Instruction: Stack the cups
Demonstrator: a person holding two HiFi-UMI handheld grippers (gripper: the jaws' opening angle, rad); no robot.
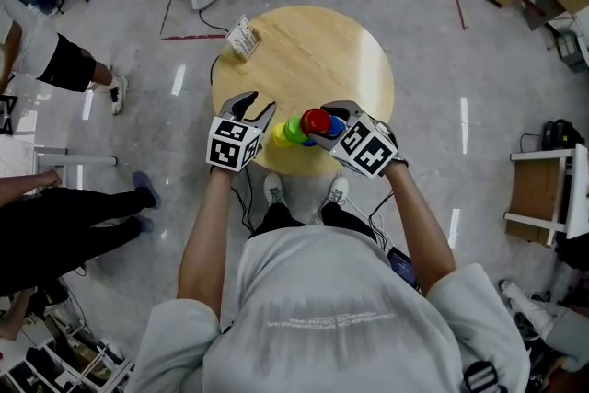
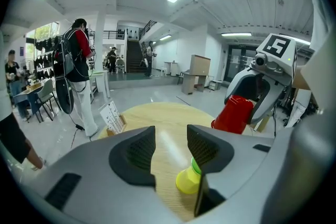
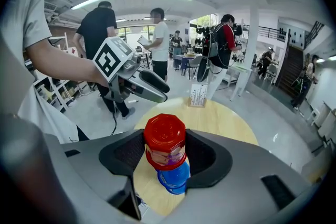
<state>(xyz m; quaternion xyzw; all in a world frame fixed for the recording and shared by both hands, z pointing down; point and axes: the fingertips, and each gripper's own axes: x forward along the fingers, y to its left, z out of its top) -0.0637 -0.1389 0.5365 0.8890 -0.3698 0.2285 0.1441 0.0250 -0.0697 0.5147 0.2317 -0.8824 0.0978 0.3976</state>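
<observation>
Right tongs [image 3: 167, 150] pinch the red cup [image 3: 165, 134] over a blue cup [image 3: 174, 180] unseen from the spread, empty left tongs [image 2: 170, 150].

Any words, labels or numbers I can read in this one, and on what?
Nothing here is legible.
Card stand: printed lines, too small to read.
Shirt back: one line of print, too blurred to read.
Marker cubes: square patterns only, no words.
</observation>
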